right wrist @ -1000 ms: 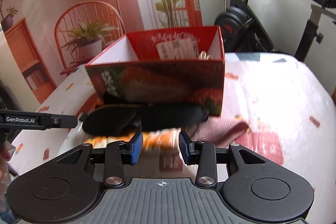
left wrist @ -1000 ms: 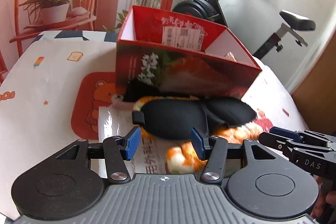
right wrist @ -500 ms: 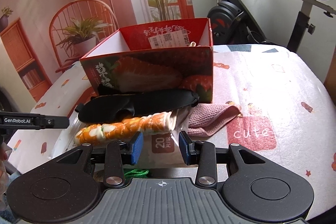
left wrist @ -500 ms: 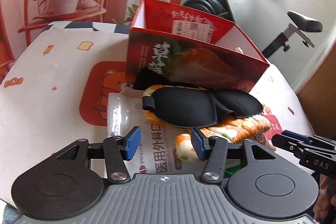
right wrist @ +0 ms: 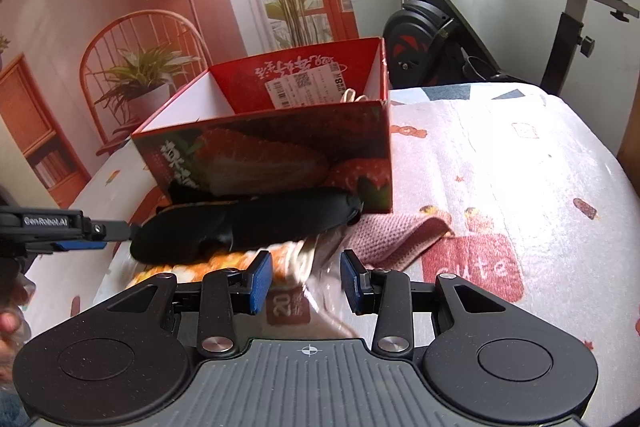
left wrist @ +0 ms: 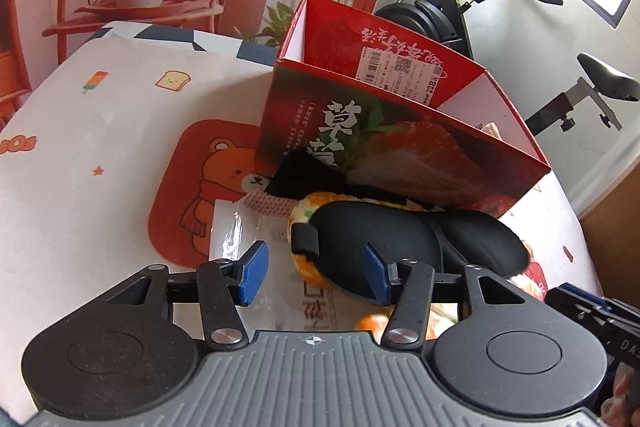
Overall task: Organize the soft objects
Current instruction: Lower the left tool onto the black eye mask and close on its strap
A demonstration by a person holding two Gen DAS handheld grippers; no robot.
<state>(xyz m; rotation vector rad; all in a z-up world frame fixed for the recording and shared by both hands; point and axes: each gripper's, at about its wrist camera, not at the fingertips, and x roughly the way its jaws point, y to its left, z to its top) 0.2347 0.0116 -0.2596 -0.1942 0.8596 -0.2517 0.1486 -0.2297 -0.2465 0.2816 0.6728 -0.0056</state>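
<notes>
A black eye mask (left wrist: 404,247) lies on an orange-and-white patterned soft piece (left wrist: 308,211), on a plastic pack of medical masks (left wrist: 248,239), in front of the red strawberry box (left wrist: 400,147). My left gripper (left wrist: 314,277) is open, its jaws at the mask's left end. In the right wrist view the eye mask (right wrist: 248,223) lies before the box (right wrist: 280,155), beside a pink cloth (right wrist: 396,235). My right gripper (right wrist: 306,281) is open over the pack and the end of the patterned piece (right wrist: 224,265).
A black item (left wrist: 304,175) and a pink knit piece (left wrist: 268,203) lie against the box front. A beige thing shows inside the box's right end (right wrist: 352,95). An exercise bike (right wrist: 440,27) stands behind the table. The tablecloth (right wrist: 500,187) extends to the right.
Both grippers have moved forward toward the pile. The left gripper's jaws now flank the eye mask's left end. The right gripper's jaws have opened wider.
</notes>
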